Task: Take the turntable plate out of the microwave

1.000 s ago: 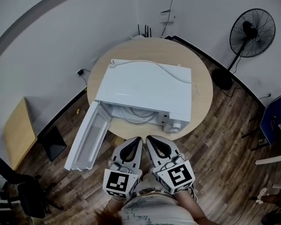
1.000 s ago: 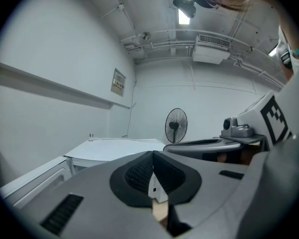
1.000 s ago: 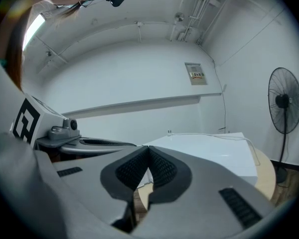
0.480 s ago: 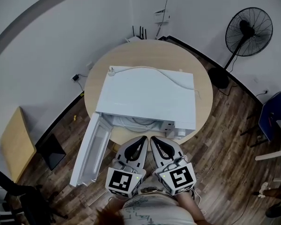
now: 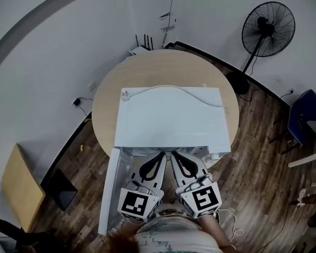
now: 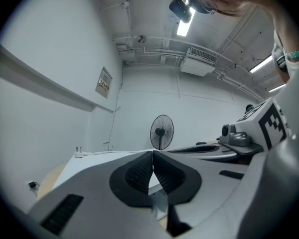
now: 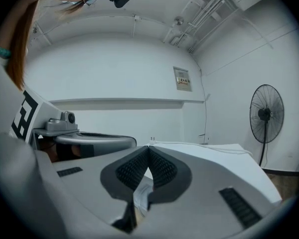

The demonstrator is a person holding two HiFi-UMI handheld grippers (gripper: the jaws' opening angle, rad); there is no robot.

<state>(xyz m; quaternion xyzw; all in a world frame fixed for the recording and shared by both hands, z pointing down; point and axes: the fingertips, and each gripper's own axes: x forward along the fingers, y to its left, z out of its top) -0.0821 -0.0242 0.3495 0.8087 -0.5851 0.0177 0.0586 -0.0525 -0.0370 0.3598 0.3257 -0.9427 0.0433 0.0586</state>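
Dark plank floor (image 5: pixel 253 157) and a curved white wall (image 5: pixel 52 46) ring a round wooden tabletop (image 5: pixel 102 104) in the middle of the head view. On it sits the white microwave (image 5: pixel 168 120), with its door (image 5: pixel 111 188) swung open toward the lower left. A cable (image 5: pixel 168 88) trails over its top, and a fan (image 5: pixel 268 28) stands at the upper right.

The left tongs (image 5: pixel 159 157) and right tongs (image 5: pixel 175 155) sit side by side at lower centre, tips at the front edge of the oven's opening. Both are pressed fully together with nothing between them.

The turntable plate shows in no view. It is presumably inside the cavity, under the microwave's top, which blocks the head view.

The tongs would have to spread before they can take the rim. Pushed in closed, they would only shove the plate back or off its seat. Smooth glass could slip from a shallow pinch or knock the opening's lip on the way out. The tongs are also close enough to clash.

Below the pads in both gripper views is a pale sliver too small to identify.
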